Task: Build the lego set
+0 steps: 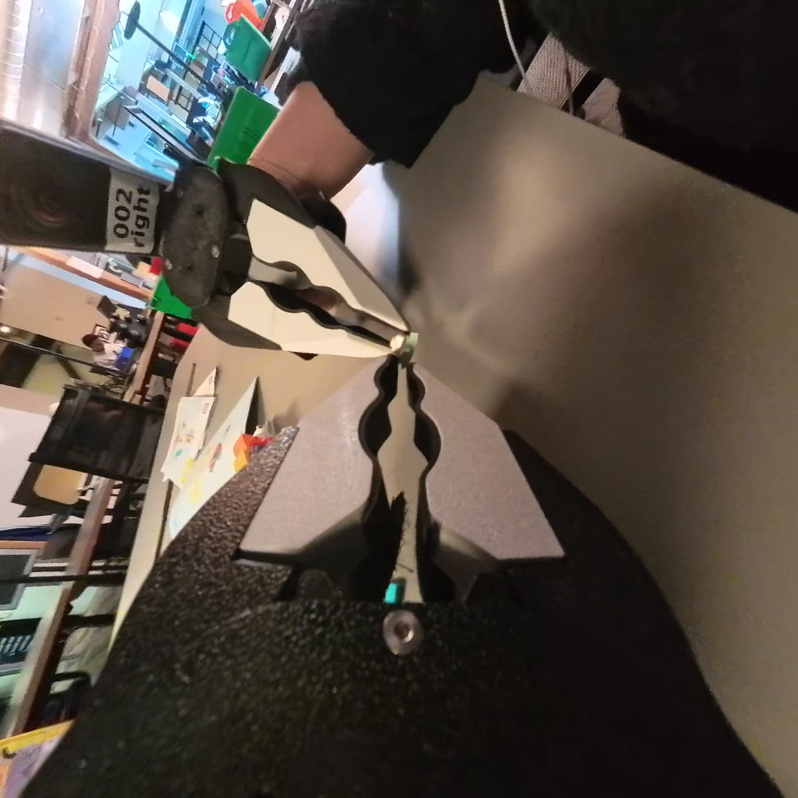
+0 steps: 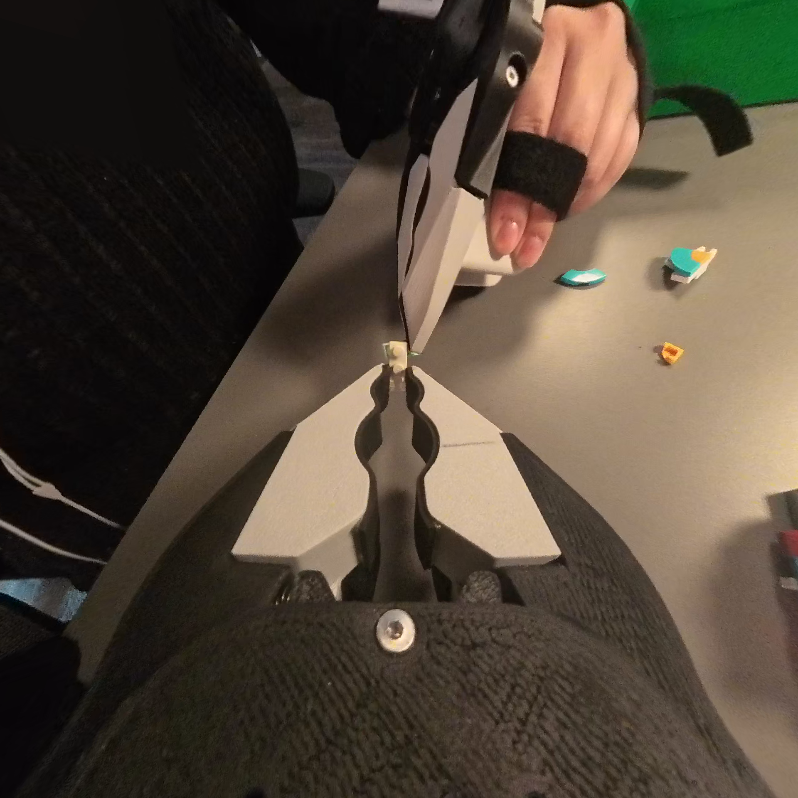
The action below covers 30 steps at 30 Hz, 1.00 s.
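I am holding both grippers tip to tip above the near edge of the grey table [image 2: 561, 432]. In the right wrist view, my right gripper [image 2: 396, 372] is pinching a small pale lego piece [image 2: 397, 355] between its tips, the jaws drawn close together around its lower end. The piece is standing up out of the tips, off the table surface. My left gripper [image 2: 413, 343] is coming down from above at a slant, its two fingers pressed almost flat together, the tips touching the right side of the same piece, where a sliver of green is showing. The left hand [image 2: 578, 142] is wrapping the handle, a black strap across two fingers.

In the left wrist view, the left gripper [image 1: 402, 365] is narrowed at the tips with the pale piece [image 1: 405, 345] right at the tips, and the right gripper [image 1: 399, 341] is reaching in from the left, jaws nearly together, meeting it there. I cannot tell from this view which gripper is bearing the piece.

Farther right on the table, well apart from the grippers, a teal curved piece [image 2: 581, 277], a small teal, white and orange assembly [image 2: 688, 265] and a tiny orange piece [image 2: 671, 354] are lying loose. A green bin [image 2: 712, 47] is sitting at the far edge.
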Tool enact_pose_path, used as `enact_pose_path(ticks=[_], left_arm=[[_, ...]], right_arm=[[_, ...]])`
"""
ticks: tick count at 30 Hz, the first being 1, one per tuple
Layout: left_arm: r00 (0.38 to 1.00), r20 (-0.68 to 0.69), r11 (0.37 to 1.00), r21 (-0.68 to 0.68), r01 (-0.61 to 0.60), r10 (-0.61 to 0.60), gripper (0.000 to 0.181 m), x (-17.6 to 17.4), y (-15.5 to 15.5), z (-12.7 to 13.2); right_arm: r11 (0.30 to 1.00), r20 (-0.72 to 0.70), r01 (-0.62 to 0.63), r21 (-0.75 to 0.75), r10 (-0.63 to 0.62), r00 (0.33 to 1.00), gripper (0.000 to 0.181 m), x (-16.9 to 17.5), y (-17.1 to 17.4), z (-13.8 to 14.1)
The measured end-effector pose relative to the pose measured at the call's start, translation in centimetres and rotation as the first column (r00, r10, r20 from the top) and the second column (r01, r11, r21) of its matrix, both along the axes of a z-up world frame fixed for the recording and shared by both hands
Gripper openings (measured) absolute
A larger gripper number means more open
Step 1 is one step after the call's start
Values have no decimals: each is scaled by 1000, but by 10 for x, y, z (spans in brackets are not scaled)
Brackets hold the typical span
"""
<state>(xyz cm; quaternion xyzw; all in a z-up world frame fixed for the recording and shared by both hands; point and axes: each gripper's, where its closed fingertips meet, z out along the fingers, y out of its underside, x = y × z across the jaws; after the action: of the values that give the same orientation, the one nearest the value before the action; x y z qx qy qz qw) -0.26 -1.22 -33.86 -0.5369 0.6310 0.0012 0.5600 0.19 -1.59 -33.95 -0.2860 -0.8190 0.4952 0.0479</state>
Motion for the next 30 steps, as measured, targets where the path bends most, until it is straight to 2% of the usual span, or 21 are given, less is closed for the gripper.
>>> enact_pose_path(ticks=[1,9,18,30], left_arm=[[1000,8,1000,-12,2,-2,1,0,0,0],[1000,-8,997,-82,-5,4,2,0,-2,-8],[999,32,971,-239,-34,42,1,-5,-3,-10],[999,17,962,-271,-45,52,2,-6,-4,-13]], right_arm=[[1000,0,-2,7,2,1000,6,0,-1,-1],[994,-27,-7,112,10,1000,6,-1,0,-12],[975,-94,-6,223,28,995,6,-2,-3,-10],[978,-61,-18,209,31,998,4,-4,-8,-18]])
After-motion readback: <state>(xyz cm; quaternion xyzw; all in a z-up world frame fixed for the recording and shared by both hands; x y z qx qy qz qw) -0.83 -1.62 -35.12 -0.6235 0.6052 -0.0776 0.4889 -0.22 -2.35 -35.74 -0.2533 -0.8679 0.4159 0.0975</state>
